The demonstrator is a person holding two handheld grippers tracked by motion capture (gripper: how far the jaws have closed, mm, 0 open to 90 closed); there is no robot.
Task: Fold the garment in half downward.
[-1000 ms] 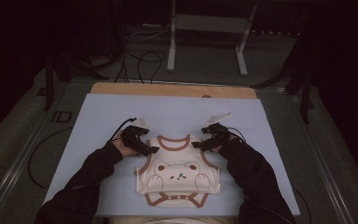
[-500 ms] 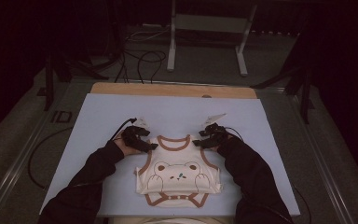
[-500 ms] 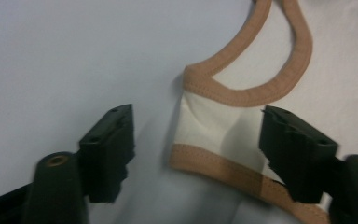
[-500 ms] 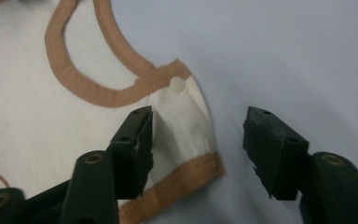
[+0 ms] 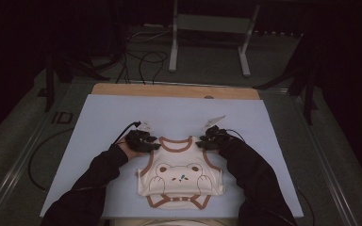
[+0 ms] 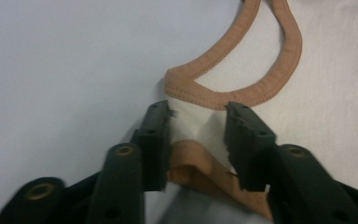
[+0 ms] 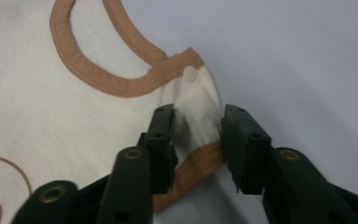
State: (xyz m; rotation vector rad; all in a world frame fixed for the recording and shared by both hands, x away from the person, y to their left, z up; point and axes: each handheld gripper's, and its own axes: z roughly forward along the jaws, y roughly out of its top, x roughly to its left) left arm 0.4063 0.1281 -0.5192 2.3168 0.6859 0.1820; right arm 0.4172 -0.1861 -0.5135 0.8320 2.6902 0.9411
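The high view is dim: the room behind the counter [image 5: 122, 117] sinks into near black, and the pale mat takes a soft, even light with no hard shadows or glare. Detail there is grainy and soft. Both gripper views are brighter and evenly lit. The cloth is fairly sharp, while the black jaws close to the lens blur toward the bottom edge.
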